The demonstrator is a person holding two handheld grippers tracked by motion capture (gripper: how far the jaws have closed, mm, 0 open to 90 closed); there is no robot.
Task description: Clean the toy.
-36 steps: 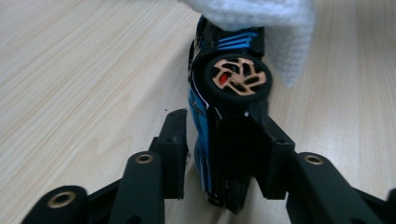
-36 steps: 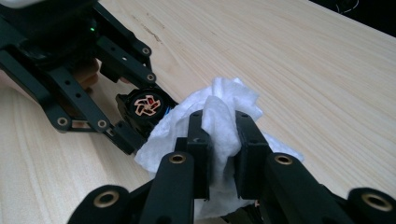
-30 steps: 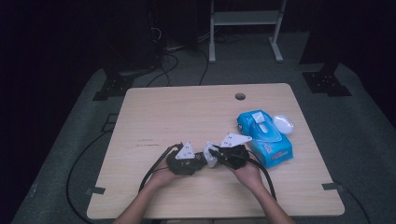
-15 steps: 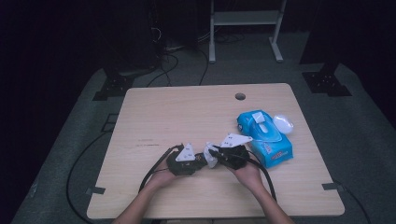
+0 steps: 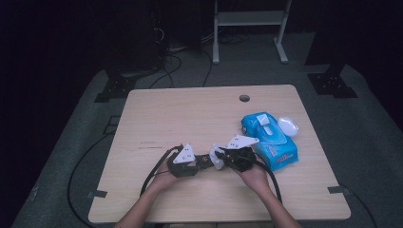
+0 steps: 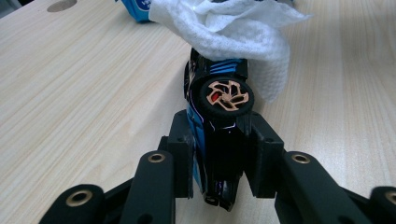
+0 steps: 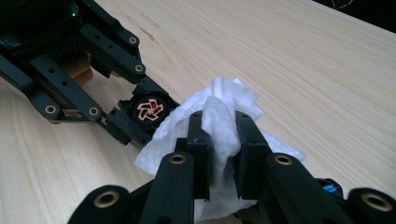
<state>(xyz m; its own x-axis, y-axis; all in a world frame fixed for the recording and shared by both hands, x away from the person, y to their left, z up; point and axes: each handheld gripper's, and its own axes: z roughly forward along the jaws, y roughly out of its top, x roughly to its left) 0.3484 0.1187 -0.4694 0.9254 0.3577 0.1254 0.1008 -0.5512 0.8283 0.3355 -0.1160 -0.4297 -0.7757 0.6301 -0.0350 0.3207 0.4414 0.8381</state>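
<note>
Left gripper (image 6: pixel 219 163) has just been closing and now clamps the toy car (image 6: pixel 217 121) on its side, wheel (image 6: pixel 227 94) up. Right gripper (image 7: pixel 219 140) pinches a wadded wipe (image 7: pixel 219 126), pressed on the car's far end. Both sit at 6 o'clock on the bench (image 5: pixel 190 114); wipe pack (image 5: pixel 271 137) at 3 o'clock. Risk: the jaws hold a narrow glossy body, so hard rubbing could twist the car loose, or the wipe could snag on the wheel and tear.

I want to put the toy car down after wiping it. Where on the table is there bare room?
The table is bare over its whole left half and across the far side up to the round hole. The near edge is bare too. It is crowded at the right, where the blue wipes pack lies beside both grippers.
</note>
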